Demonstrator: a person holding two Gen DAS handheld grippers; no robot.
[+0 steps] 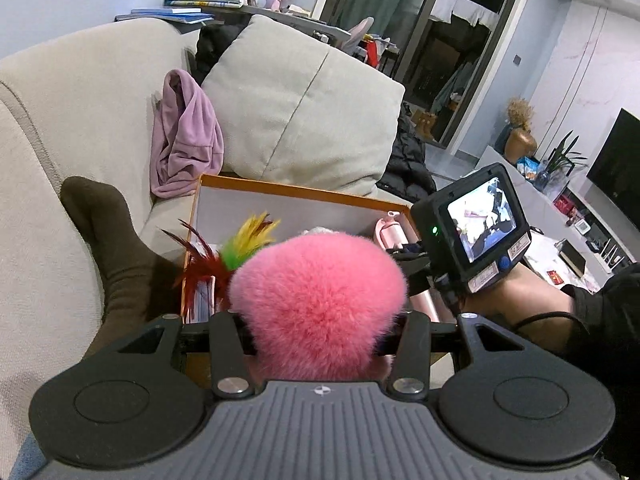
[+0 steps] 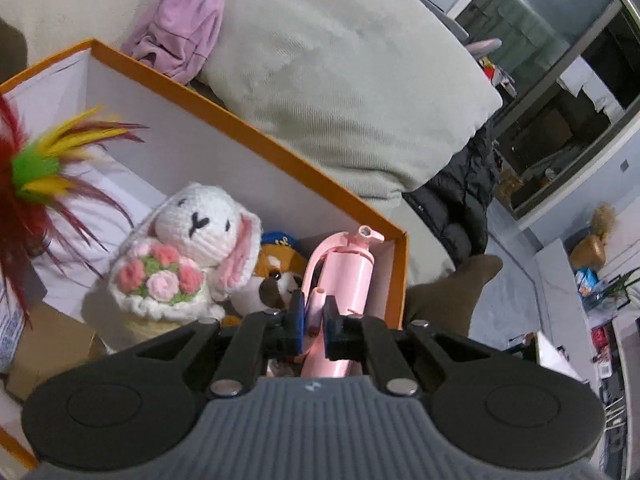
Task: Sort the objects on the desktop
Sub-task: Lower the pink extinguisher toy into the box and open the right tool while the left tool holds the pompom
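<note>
My left gripper is clamped on a round pink fluffy pom-pom. The fur bulges out ahead of the jaws and hides most of what lies beyond. Past it, slightly below, sits the open orange-rimmed white cardboard box on the beige fabric sofa.

My right gripper is nearly shut on the thin handle of a pale pink plastic spray bottle shaped like a fire extinguisher. Blue pads pinch the handle from both sides. The bottle hangs over the box's near right corner, its nozzle pointing away from the tool.

Ahead-left of the right tool, inside the box: a white crocheted rabbit holding a knitted rose bouquet, and a brown-and-white plush dog tucked beside it. Farther left, a red, yellow and green feather shuttlecock.

Handling judgement:
- The pom-pom looks very light and squashy. It cannot break, but the fur may slip, so a grip across the middle seems right.
- The bottle is rigid and smooth, probably light. Held by the handle alone it may swing, so I would lower it gently.
- The soft toys would cushion a drop.
</note>
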